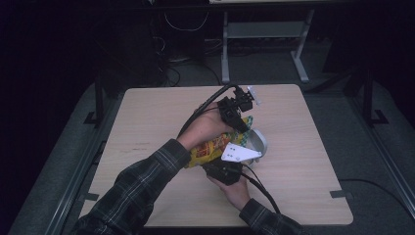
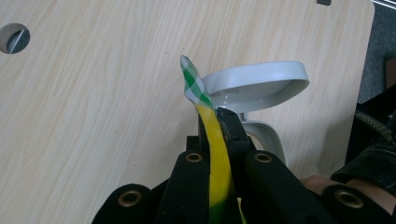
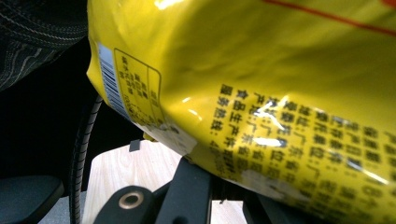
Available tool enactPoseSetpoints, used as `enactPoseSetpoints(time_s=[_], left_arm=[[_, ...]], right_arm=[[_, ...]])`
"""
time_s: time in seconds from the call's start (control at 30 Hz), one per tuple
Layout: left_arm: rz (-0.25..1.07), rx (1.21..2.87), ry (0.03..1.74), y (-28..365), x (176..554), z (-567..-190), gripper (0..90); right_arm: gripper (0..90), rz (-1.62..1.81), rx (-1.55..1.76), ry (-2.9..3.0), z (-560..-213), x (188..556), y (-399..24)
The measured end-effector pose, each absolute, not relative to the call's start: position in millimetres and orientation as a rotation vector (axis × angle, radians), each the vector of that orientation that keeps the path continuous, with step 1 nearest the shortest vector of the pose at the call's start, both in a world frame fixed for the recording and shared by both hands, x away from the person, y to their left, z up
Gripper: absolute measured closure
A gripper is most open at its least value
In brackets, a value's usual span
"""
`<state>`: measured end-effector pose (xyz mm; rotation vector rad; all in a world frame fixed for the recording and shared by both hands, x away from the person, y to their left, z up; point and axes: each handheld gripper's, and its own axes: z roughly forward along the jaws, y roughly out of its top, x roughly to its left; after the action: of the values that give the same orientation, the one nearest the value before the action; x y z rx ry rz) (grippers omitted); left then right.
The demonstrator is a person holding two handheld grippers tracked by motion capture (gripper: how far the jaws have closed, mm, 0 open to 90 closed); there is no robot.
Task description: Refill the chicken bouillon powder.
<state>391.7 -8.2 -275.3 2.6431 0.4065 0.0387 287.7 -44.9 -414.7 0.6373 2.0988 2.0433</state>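
Note:
A yellow snack bag (image 1: pixel 209 150) with a green-checked top edge (image 2: pixel 192 83) hangs over the middle of the table between both grippers. My left gripper (image 1: pixel 240 122) is shut on the bag's top edge, and in the left gripper view its jaws (image 2: pixel 218 123) pinch the yellow film flat. My right gripper (image 1: pixel 221 165), under its grey plate (image 1: pixel 238 152), is shut on the bag's lower end. In the right gripper view the printed bag (image 3: pixel 261 93) lies across the jaws and hides their tips. A white cup (image 2: pixel 256 86) with a handle stands just beyond the bag (image 1: pixel 258 141).
The wooden table (image 1: pixel 156 112) has bare room on every side of the hands. A round hole (image 2: pixel 14 38) is set in its top. Beyond the table's far edge stand dark floor, cables and a grey desk frame (image 1: pixel 226 49).

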Motion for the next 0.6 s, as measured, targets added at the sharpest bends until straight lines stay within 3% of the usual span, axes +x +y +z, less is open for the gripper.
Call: enactPoseSetpoints(time_s=[0.6], left_arm=[[0.038, 2.647, 0.401, -8.7, 391.4, -275.1, 89.5]], right_arm=[[89.9, 2.043, 0.631, 2.099, -414.8, 287.6, -44.6]])
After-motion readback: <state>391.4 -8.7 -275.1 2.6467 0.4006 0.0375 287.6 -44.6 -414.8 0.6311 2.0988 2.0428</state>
